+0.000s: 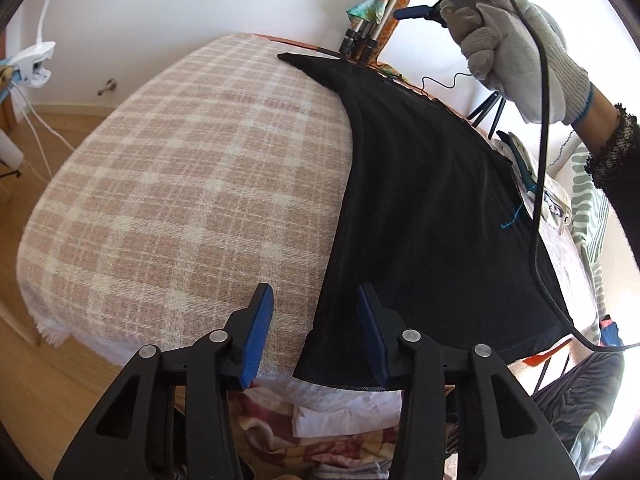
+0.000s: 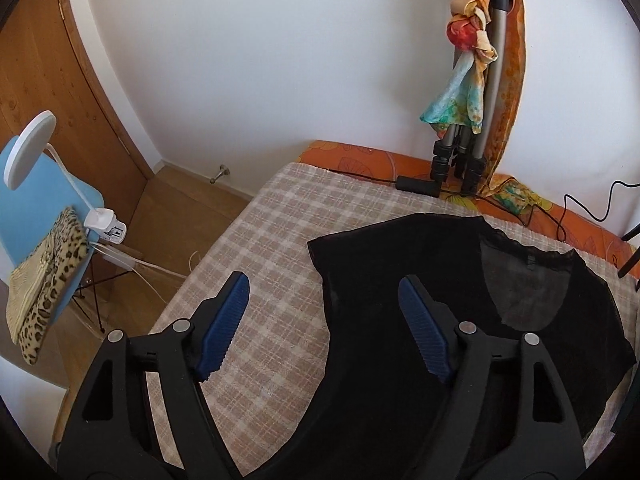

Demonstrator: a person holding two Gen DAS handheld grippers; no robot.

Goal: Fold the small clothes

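My left gripper (image 1: 316, 330) hangs part-open and empty over the black garment's (image 1: 420, 200) near corner; the garment runs lengthwise away, right gripper (image 2: 324, 324) wide, empty.

A black sheer garment (image 2: 460, 280) lies spread on a bed (image 2: 332, 156) covered by a beige plaid blanket (image 1: 180, 184), a tripod (image 2: 460, 164) standing at its far edge.

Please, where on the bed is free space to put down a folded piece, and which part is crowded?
Free: the checked blanket left of the black garment, up to the bed's left and near edges. Crowded: the far edge by the wall, where the tripod, scarves and cables stand.
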